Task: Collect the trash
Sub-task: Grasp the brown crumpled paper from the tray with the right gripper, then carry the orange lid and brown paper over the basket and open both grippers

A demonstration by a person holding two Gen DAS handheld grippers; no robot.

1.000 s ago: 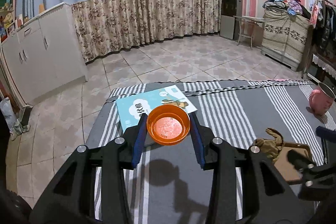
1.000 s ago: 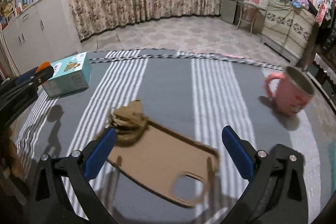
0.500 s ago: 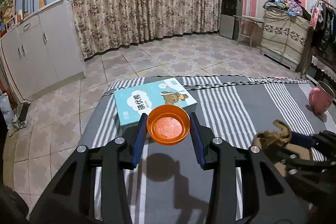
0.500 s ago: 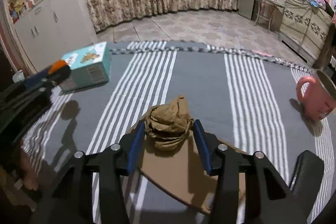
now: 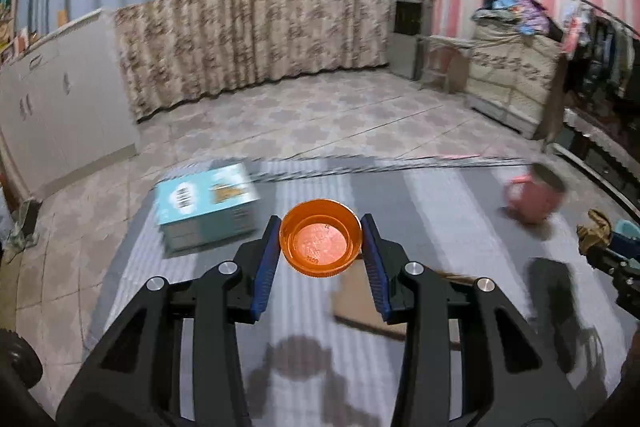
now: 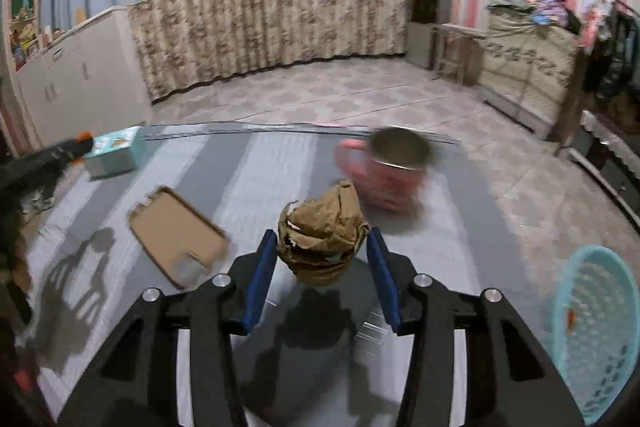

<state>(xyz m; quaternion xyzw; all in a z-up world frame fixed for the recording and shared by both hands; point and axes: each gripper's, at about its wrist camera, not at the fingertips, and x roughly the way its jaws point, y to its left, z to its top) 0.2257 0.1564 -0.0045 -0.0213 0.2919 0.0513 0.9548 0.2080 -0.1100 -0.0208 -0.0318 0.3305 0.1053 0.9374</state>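
Observation:
My left gripper [image 5: 321,246] is shut on an orange plastic lid [image 5: 321,243], held above the grey striped tablecloth [image 5: 440,211]. In the right wrist view my right gripper [image 6: 322,253] is shut on a crumpled brown paper wad [image 6: 323,233], lifted off the cloth. That wad [image 5: 596,231] also shows at the far right of the left wrist view. A flat cardboard piece [image 6: 176,237] lies on the cloth to the left of the right gripper. A light blue mesh basket [image 6: 596,339] sits at the lower right.
A pink mug [image 6: 384,167] stands on the cloth just beyond the paper wad. A teal box [image 5: 206,205] rests near the table's far left corner. Past the table edge are tiled floor, white cabinets [image 5: 60,99] and a patterned curtain.
The right gripper closed on the paper wad, lifted it off the cardboard and swung right toward the mug and basket. The left gripper, still holding the lid, also moved right.

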